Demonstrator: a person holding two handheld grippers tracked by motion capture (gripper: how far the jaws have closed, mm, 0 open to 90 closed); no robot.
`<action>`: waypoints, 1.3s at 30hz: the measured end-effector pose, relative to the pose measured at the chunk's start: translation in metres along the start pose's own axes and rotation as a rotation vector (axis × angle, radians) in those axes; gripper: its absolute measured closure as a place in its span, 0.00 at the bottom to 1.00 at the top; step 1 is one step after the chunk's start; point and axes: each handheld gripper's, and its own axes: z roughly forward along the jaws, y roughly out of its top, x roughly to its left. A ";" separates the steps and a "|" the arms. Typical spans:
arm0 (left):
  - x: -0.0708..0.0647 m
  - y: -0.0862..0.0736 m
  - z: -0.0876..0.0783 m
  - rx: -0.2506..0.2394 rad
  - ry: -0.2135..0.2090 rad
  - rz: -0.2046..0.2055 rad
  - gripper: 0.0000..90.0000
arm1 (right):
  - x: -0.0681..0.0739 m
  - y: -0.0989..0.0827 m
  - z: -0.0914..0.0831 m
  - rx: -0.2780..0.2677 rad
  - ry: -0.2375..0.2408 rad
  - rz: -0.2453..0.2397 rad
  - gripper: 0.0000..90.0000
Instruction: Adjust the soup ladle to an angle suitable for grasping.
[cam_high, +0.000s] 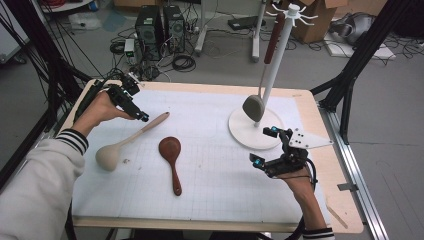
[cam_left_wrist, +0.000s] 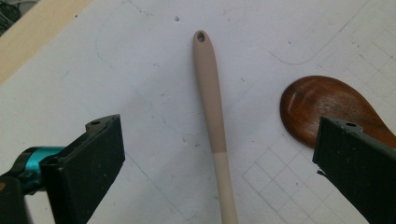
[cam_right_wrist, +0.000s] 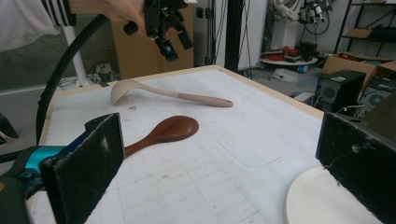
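A beige ladle (cam_high: 127, 141) lies on the white mat at the left, its handle (cam_left_wrist: 211, 98) running up between the jaws in the left gripper view. My left gripper (cam_high: 138, 114) hovers open just above the handle's far end. A brown wooden spoon (cam_high: 171, 160) lies mid-table, its bowl (cam_left_wrist: 327, 105) beside the ladle handle. At the right, my right gripper (cam_high: 264, 146) is held open, empty, near the white stand's base (cam_high: 240, 131). A grey ladle (cam_high: 254, 106) with a brown handle hangs from the stand's pole. The right gripper view shows the beige ladle (cam_right_wrist: 159, 93), spoon (cam_right_wrist: 163, 132) and left gripper (cam_right_wrist: 173, 42).
The white stand (cam_high: 280, 55) rises tall at the back right with hooks on top. The grid mat (cam_high: 210, 175) covers most of the wooden table (cam_high: 345, 210). Computer towers, cables and boxes sit on the floor beyond the far edge.
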 end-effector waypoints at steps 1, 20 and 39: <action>0.001 0.000 0.002 0.015 0.000 -0.004 0.03 | 0.000 0.000 0.000 0.003 0.001 0.001 0.00; 0.004 0.001 0.043 0.220 -0.039 -0.006 0.03 | 0.001 -0.001 0.005 0.023 0.013 0.002 0.00; 0.006 0.003 0.063 0.299 -0.053 -0.057 0.14 | 0.001 -0.001 0.003 0.012 0.013 0.000 0.00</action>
